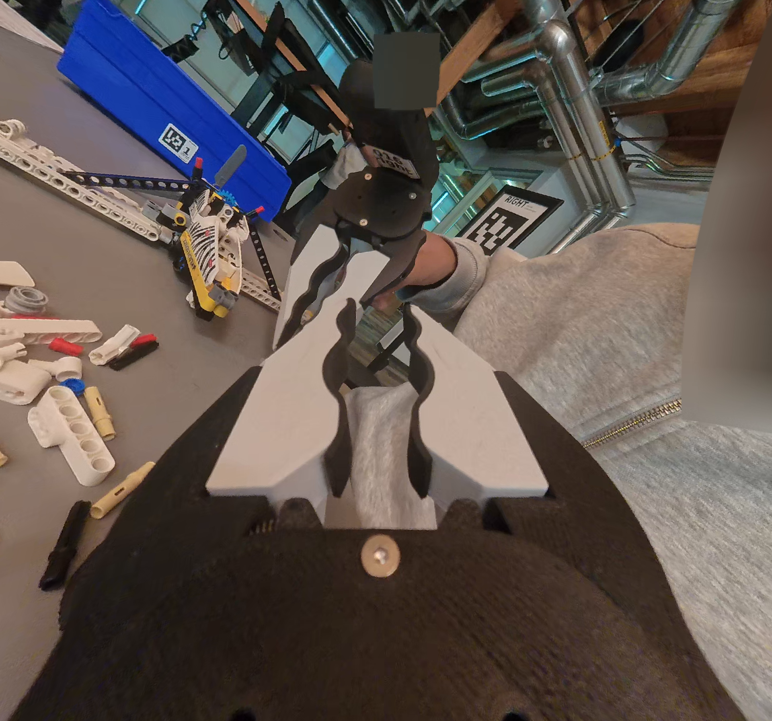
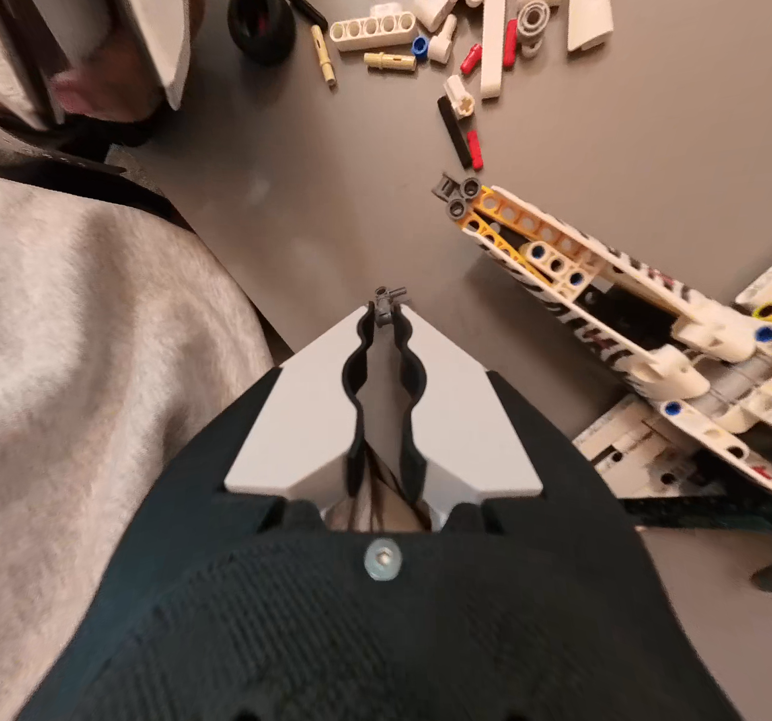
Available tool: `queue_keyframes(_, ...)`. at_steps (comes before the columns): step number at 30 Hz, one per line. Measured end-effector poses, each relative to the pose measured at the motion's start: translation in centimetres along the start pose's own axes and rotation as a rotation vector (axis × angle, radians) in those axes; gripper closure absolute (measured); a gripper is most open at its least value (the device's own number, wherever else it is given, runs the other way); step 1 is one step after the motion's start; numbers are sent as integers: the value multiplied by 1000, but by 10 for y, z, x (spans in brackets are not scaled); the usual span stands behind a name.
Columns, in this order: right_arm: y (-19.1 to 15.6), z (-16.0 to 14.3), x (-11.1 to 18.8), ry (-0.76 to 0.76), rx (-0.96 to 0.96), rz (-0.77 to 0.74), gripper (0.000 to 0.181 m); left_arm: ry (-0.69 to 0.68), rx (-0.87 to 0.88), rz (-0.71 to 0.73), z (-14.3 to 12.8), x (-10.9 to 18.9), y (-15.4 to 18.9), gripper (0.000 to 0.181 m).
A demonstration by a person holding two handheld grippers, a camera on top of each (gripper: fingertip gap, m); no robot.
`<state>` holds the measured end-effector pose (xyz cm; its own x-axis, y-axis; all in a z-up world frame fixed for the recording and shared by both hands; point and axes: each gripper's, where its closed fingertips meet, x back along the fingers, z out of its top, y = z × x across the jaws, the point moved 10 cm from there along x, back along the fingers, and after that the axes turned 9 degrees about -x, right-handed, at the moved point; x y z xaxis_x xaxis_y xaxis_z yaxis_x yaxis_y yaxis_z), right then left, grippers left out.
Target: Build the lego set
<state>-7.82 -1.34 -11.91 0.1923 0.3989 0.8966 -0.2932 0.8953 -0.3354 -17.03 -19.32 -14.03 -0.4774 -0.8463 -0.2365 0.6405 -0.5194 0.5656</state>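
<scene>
grey table top point(image 2: 334, 183) carries the work; behind it stand a blue bin point(image 1: 138, 87) and a workshop backdrop of silver ducts point(image 1: 576, 87) and wooden beams.

right gripper point(image 2: 384, 310): fingertips pressed together on a small dark grey connector piece point(image 2: 385, 304), which sticks out just past the tips. it is held above bare table, apart from everything lying there. the half-built model point(image 2: 605, 304), white with black stripes and yellow beams, lies to the right of the tips, near but not touching. its grey-capped end points toward the loose parts.

loose parts point(image 2: 459, 20) lie scattered beyond the tips at the far side of the table: white beams, tan pins, red pins, blue bushes, a black axle. a black tyre point(image 2: 261, 20) sits at the left edge of that group.

left gripper point(image 1: 378, 312): fingers slightly spread, nothing between them. it hangs off the table edge, over the person's grey zip sweatshirt point(image 1: 585, 366). in this view the right gripper point(image 1: 321, 308) shows just ahead, tips near the left gripper's tips; contact cannot be confirmed. the model point(image 1: 209, 249) stands on the table to the left, with long white point(image 1: 75, 191) and dark blue point(image 1: 125, 181) beams running out behind it.
</scene>
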Motion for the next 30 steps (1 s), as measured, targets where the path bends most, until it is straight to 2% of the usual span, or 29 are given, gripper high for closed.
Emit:
queue_keyframes(6, -8, 3, -8, -15, 73, -24, 174, 1, 2, -3, 0, 0, 0, 162)
queue_keyframes(17, -16, 1, -7, -15, 169, -33, 160, 11, 5, -5, 0, 0, -1, 162)
queue_keyframes(25, -9, -11, 4, 31, 177, -87, 158, 13, 10, -7, 0, 0, -1, 162)
queue_keyframes(30, -4, -19, 1, 53, 152, -91, 158, 13, 11, -7, 0, 0, -1, 162)
